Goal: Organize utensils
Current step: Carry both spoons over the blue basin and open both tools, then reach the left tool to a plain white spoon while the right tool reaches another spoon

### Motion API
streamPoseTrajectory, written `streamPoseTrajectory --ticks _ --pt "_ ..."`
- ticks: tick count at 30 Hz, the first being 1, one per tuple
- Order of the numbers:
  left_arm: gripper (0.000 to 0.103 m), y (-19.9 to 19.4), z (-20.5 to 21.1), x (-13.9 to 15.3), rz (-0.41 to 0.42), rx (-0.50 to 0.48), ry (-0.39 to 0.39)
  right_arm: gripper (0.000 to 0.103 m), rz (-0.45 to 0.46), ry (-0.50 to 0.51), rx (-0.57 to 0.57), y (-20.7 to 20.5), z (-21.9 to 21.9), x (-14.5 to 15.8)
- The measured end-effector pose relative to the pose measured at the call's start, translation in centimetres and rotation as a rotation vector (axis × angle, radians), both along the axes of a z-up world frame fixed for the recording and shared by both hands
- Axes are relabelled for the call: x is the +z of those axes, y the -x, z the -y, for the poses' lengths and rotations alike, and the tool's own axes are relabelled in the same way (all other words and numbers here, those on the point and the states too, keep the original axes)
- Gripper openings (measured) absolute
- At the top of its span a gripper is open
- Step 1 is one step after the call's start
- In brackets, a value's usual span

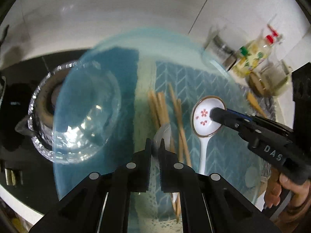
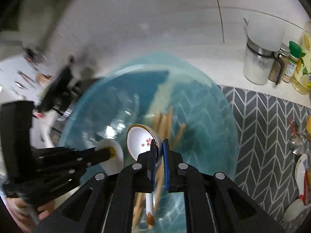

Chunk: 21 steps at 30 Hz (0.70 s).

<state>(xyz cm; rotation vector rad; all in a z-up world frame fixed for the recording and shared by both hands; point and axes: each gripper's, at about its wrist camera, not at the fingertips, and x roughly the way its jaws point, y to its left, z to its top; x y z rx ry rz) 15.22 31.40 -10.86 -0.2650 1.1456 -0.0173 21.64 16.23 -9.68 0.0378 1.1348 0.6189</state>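
Observation:
A translucent blue basin (image 1: 219, 71) fills both views, with several wooden chopsticks (image 1: 162, 108) lying in it. My left gripper (image 1: 155, 142) is shut on a plain white spoon (image 1: 163, 133) over the basin. In the right wrist view that left gripper (image 2: 109, 152) comes in from the left with the white spoon (image 2: 114, 165). My right gripper (image 2: 159, 145) is shut on the rim of a white spoon with red flowers (image 2: 140, 139), whose handle hangs down toward the chopsticks (image 2: 165, 122). From the left wrist view the right gripper (image 1: 215, 114) pinches that flowered spoon (image 1: 202, 116) by its bowl.
A clear glass bowl (image 1: 73, 112) stands left of the basin on a dark stove top. A grey herringbone mat (image 2: 268, 128) lies to the right with more spoons (image 2: 300, 167). A salt jar (image 2: 260, 62) and bottles (image 2: 293, 64) stand by the wall.

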Motion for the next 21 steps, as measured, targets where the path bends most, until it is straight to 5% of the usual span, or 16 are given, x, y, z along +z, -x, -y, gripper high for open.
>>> streamPoseTrajectory --ticks 7,11,14,18,19,21 --pt "0.009 -1.1 0.5 -1.3 -0.084 -0.006 0.002 0.011 -0.041 0.143 -0.014 -1.1 -2.1 -1.7" --pt "0.024 -1.1 0.1 -1.1 -0.081 0.033 0.018 0.014 -0.035 0.169 -0.002 -1.8 -2.8 -1.5" --pt "0.031 -0.8 0.5 0.7 -0.048 0.06 0.001 0.014 0.01 0.09 0.001 -2.7 -2.0 0.9" --pt "0.033 0.4 2.7 6.4 0.089 0.053 0.0 0.015 0.114 -0.078 0.041 -2.9 1.1 6.6" --pt "0.041 1.0 4.0 8.3 0.14 0.034 0.007 0.016 0.16 -0.138 0.046 -2.8 2.9 8.8" --pt "0.05 1.9 6.6 10.9 0.222 -0.026 0.02 0.033 0.24 -0.228 0.053 -2.3 6.4 12.1"
